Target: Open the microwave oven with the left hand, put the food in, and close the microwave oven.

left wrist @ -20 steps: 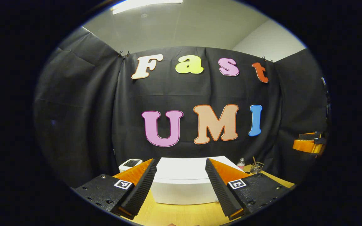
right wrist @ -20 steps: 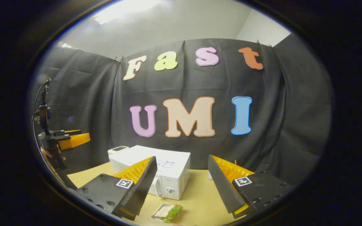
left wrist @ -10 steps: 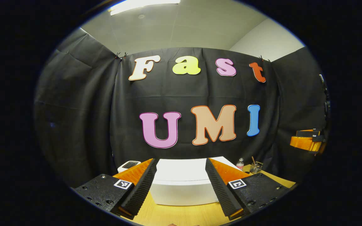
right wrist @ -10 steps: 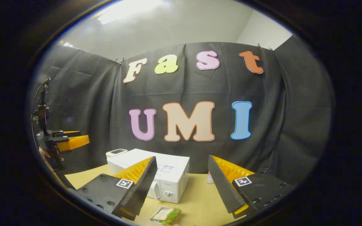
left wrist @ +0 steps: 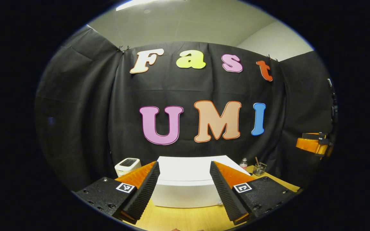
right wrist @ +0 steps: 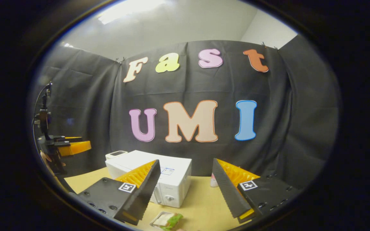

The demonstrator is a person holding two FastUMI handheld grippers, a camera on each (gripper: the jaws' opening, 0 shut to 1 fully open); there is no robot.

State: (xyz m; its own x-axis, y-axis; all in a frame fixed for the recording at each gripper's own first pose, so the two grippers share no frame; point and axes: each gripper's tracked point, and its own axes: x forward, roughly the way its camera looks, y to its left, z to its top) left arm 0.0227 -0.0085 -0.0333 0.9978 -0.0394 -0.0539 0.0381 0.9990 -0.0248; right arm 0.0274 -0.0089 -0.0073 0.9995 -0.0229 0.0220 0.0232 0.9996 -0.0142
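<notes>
Microwave (left wrist: 188, 183) sits on the table (left wrist: 185, 218) straight ahead of the left tool (left wrist: 185, 189), between its two fingers in the left gripper view. From here only the white top and a rounded front edge show; door looks closed, handle not visible in this view. In the right gripper view the microwave (right wrist: 159, 179) is ahead and a bit left of the right tool (right wrist: 185, 192), w/ a knob on its front panel. Food (right wrist: 167, 220), a sandwich w/ lettuce in a small tray, lies on the table just below and near the right tool, in front of the microwave.

Left tool: fingers wide apart, holding nothing. Right tool: same, wide open, empty, hovering above the table.

Step in hand, as I judge it: bring left tool down to the door. To do it well: drop lower first so the door front and handle come into sight, approach square-on, grip the handle edge, then pull along the hinge arc, not straight back. Keep right tool clear of the door swing.

Further out: small white device (left wrist: 127, 165) left of the microwave, a bottle (left wrist: 243, 163) and a cup of sticks (left wrist: 259, 168) to its right.
</notes>
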